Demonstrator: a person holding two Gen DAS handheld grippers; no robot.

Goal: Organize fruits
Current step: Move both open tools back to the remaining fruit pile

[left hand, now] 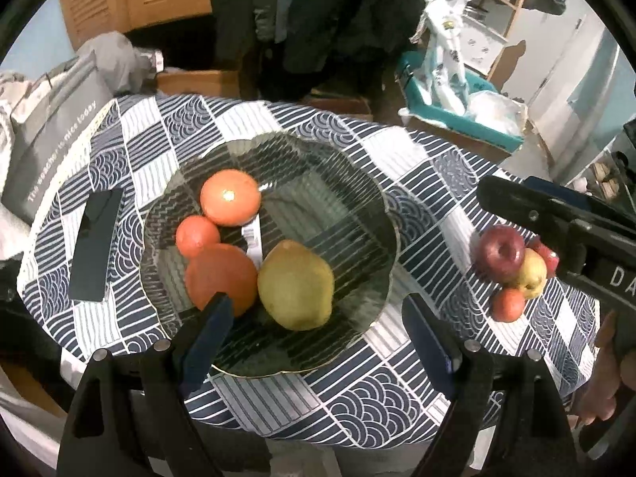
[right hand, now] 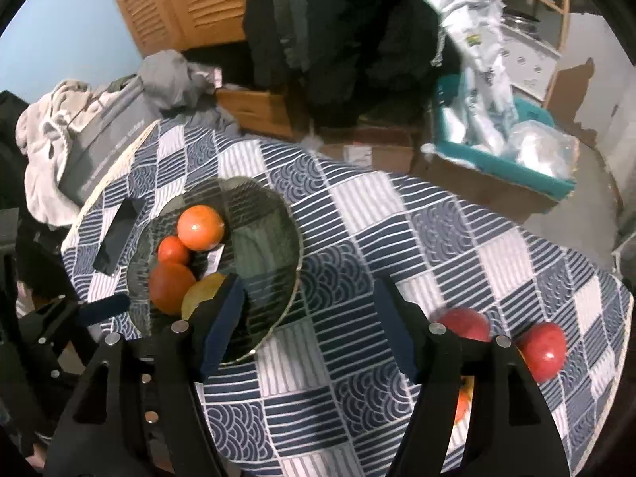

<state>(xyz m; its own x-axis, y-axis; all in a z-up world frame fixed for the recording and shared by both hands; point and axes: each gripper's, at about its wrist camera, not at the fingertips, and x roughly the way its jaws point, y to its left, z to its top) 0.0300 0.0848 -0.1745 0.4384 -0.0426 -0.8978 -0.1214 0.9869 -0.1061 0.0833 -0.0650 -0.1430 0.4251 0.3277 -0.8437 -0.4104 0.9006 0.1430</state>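
**A:** From the left wrist: the left gripper (left hand: 318,318) hung above the glass plate (left hand: 369,183), jaws wide and holding nothing. What lay under it?

**B:** A yellow-green pear (left hand: 296,284) beside three orange fruits (left hand: 230,197), all on the plate, which sat on the patterned tablecloth (left hand: 437,167). Well to the right, a red apple (left hand: 501,252) and smaller fruits lay clustered on the cloth, near the right gripper's black body.

**A:** And the right wrist view?

**B:** The right gripper (right hand: 308,318) stood over bare cloth between the plate (right hand: 292,234) and two red apples (right hand: 542,348), jaws apart, nothing between them.

**A:** How would those apples handle?

**B:** Probably firm, smooth and apt to roll; a grip across the widest part looked safest. The pear likely bruises more easily, and the glass plate seemed fragile, so fruit should be lowered, not dropped.
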